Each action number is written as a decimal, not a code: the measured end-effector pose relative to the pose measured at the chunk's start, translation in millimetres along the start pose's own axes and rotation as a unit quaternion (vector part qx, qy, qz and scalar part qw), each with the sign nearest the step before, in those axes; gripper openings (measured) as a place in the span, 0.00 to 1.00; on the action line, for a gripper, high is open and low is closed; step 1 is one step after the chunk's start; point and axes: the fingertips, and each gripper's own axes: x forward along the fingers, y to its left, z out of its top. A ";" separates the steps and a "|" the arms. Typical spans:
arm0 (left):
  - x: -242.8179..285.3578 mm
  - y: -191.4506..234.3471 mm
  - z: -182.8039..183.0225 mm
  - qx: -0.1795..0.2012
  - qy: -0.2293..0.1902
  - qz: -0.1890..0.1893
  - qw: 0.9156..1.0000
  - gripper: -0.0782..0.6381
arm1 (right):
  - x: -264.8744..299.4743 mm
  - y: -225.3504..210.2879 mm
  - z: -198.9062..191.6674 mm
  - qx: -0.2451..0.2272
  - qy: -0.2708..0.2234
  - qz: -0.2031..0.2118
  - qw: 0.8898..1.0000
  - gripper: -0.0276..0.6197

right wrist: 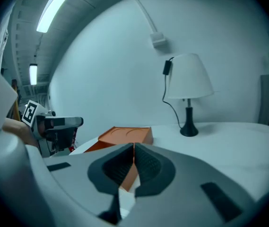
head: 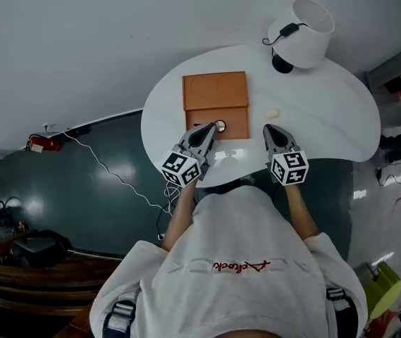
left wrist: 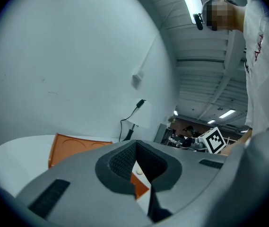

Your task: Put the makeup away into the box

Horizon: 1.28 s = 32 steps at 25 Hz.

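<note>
An orange box lies open in the middle of the round white table, its lid folded back; it also shows in the left gripper view and the right gripper view. A small round pale-rimmed item sits at the box's front edge. A small cream piece lies on the table right of the box. My left gripper hovers at the box's front, tips beside the round item, jaws shut and empty. My right gripper is right of the box, near the cream piece, shut on nothing.
A white-shaded lamp with a black base and cord stands at the table's far right. The table's near edge is just under both grippers. Dark floor with a trailing white cable lies to the left.
</note>
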 end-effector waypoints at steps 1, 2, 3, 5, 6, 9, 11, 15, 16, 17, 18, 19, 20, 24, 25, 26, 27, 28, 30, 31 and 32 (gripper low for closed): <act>8.6 -6.1 -1.3 0.002 0.005 -0.013 1.000 0.12 | -7.5 -8.0 -2.7 0.005 -0.002 -0.013 1.000 0.08; 16.9 -12.0 -2.7 0.005 0.010 -0.025 1.000 0.12 | -14.7 -15.5 -5.3 0.009 -0.003 -0.026 1.000 0.08; 24.7 -17.8 -4.1 0.007 0.015 -0.036 0.999 0.12 | -21.5 -22.6 -7.5 0.013 -0.004 -0.037 0.999 0.08; 38.5 -29.9 -7.2 0.008 0.023 -0.057 0.998 0.12 | -34.1 -34.4 -11.5 0.020 -0.006 -0.056 0.998 0.08; 44.1 -36.1 -8.9 0.009 0.027 -0.066 0.997 0.12 | -40.0 -39.0 -13.4 0.023 -0.007 -0.064 0.998 0.08; 56.6 -51.5 -13.2 0.010 0.036 -0.089 0.995 0.12 | -54.4 -48.6 -18.2 0.031 -0.008 -0.082 0.996 0.08; 62.0 -57.2 -15.4 0.011 0.041 -0.099 0.994 0.12 | -60.1 -52.1 -20.1 0.034 -0.008 -0.090 0.995 0.08; 66.8 -60.6 -20.4 0.008 0.049 -0.106 0.993 0.12 | -62.4 -54.3 -24.8 0.035 -0.003 -0.094 0.995 0.08; 67.3 -60.7 -21.4 0.008 0.051 -0.106 0.993 0.12 | -61.8 -53.7 -26.4 0.035 -0.001 -0.092 0.995 0.08; 67.5 -60.2 -22.2 0.007 0.052 -0.106 0.993 0.12 | -60.7 -52.7 -28.2 0.034 0.002 -0.090 0.995 0.08; 67.3 -59.4 -23.2 0.005 0.054 -0.105 0.993 0.12 | -59.2 -51.5 -30.4 0.034 0.005 -0.088 0.996 0.08; 66.7 -58.2 -24.3 0.004 0.055 -0.104 0.993 0.12 | -57.7 -50.1 -32.8 0.033 0.009 -0.087 0.996 0.08; 66.0 -56.9 -25.7 0.002 0.057 -0.102 0.993 0.12 | -56.2 -48.5 -35.4 0.033 0.013 -0.086 0.996 0.08; 63.8 -50.9 -34.1 -0.009 0.065 -0.096 0.993 0.12 | -49.9 -42.0 -49.4 0.039 0.031 -0.080 0.996 0.08; 63.3 -49.5 -36.9 -0.012 0.068 -0.095 0.993 0.12 | -48.5 -40.3 -54.0 0.042 0.036 -0.079 0.995 0.08; 62.9 -48.1 -39.8 -0.015 0.071 -0.093 0.993 0.12 | -47.3 -38.8 -58.8 0.044 0.041 -0.077 0.995 0.08; 62.5 -46.6 -42.7 -0.017 0.074 -0.092 0.993 0.12 | -46.1 -37.6 -63.8 0.047 0.047 -0.075 0.995 0.08; 62.4 -44.8 -45.7 -0.020 0.077 -0.090 0.993 0.12 | -44.8 -36.7 -68.7 0.050 0.052 -0.074 0.995 0.08; 62.8 -41.2 -51.2 -0.024 0.082 -0.088 0.992 0.12 | -42.6 -35.9 -77.7 0.056 0.060 -0.073 0.994 0.08; 63.0 -39.7 -53.4 -0.025 0.084 -0.087 0.992 0.12 | -42.0 -35.5 -81.4 0.058 0.063 -0.072 0.994 0.08; 63.1 -38.5 -55.1 -0.026 0.086 -0.086 0.992 0.12 | -41.7 -35.2 -84.5 0.060 0.065 -0.071 0.993 0.08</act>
